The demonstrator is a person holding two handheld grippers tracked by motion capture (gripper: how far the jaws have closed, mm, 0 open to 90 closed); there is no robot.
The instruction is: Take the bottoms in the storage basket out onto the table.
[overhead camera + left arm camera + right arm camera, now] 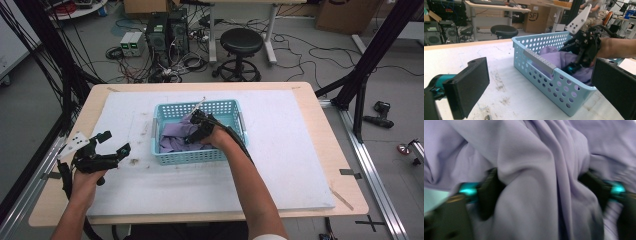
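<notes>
Behind the table's far edge there's a black round stool [241,42] on the floor, next to a couple of computer towers [167,31] sitting in a mess of cables [150,70]. A cardboard box [537,18] stands further back.

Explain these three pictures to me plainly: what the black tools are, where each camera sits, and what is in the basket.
A person holds a hand-held two-jaw gripper in each hand. The high view looks down from above on a table. The other two cameras ride on the grippers. The left gripper waits over the white mat with its jaws open and nothing in them. The right gripper is down inside the light blue basket, with a fold of the purple cloth between its jaws; whether they pinch it yet is unclear.
</notes>
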